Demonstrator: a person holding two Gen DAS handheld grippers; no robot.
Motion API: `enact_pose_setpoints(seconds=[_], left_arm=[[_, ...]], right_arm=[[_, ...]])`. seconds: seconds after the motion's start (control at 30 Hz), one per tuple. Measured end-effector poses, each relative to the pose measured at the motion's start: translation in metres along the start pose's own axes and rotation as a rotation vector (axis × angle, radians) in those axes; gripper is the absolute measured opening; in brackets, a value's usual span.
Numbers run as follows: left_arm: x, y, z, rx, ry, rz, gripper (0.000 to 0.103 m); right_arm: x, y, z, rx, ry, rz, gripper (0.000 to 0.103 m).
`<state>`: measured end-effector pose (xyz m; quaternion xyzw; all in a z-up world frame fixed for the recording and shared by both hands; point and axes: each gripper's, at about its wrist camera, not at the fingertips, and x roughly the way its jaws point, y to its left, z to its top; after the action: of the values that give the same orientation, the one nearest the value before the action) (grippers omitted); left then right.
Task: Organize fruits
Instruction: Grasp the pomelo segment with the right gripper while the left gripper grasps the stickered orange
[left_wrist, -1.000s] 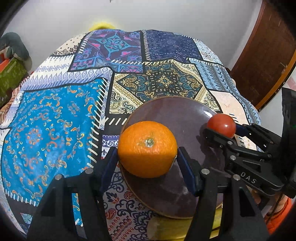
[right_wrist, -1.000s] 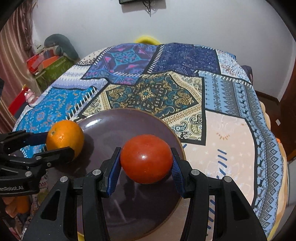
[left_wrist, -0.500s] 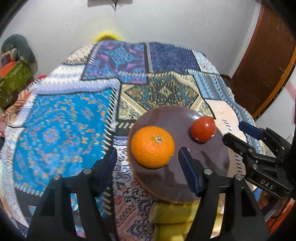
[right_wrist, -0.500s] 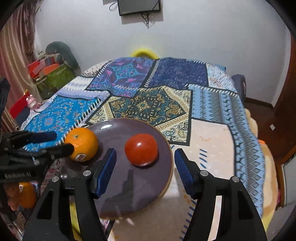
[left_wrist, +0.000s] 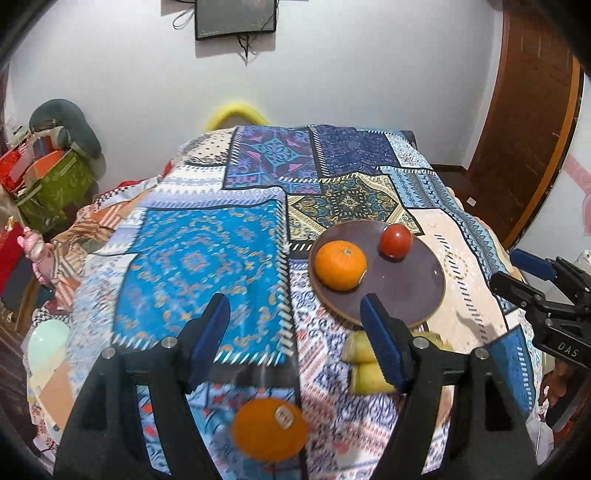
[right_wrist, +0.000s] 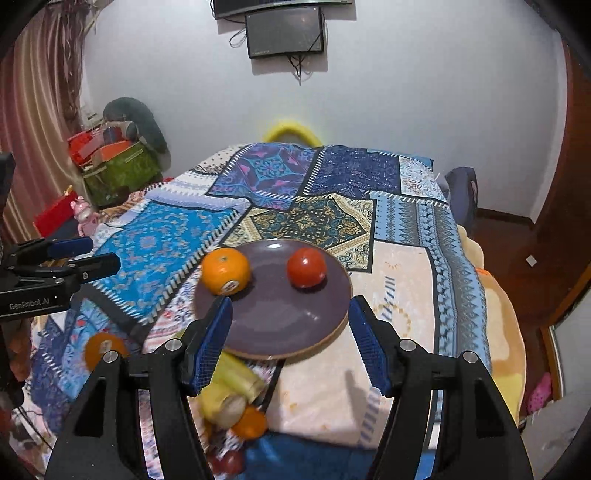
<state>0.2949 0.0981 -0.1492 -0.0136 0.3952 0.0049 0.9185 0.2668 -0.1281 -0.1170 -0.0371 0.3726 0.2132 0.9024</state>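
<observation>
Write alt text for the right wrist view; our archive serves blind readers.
An orange and a tomato sit apart on a brown plate on a patchwork cloth. The open, empty right gripper frames the plate's near edge; more fruit lies below it, and the left gripper shows at left.

Black hand-held gripper (left_wrist: 295, 332) frames w/ blue pads, silver screws; "DAS", maybe "GenRobot.AI".
</observation>
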Motion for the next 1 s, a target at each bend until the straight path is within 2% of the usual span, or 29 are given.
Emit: enact_pose_setpoints(seconds=[0.13, 0.33, 0.67, 1.0], left_arm=[[-0.022, 0.014, -0.014, -0.017, -0.025, 0.0, 0.083], [-0.035, 0.031, -0.04, -0.019, -0.017, -0.001, 0.084], [-0.009, 0.053, -0.08, -0.055, 0.076, -0.057, 0.084], [0.021, 0.054, -0.103, -0.073, 0.145, -0.13, 0.084]], right_arm=[[-0.014, 0.013, -0.01, 0.008, 0.004, -0.004, 0.063], [-0.025, 0.028, -0.027, 0.016, 0.016, -0.024, 0.063], [-0.014, 0.057, -0.057, 0.023, 0.1, -0.032, 0.063], [0.014, 0.077, -0.08, -0.008, 0.2, -0.032, 0.063]])
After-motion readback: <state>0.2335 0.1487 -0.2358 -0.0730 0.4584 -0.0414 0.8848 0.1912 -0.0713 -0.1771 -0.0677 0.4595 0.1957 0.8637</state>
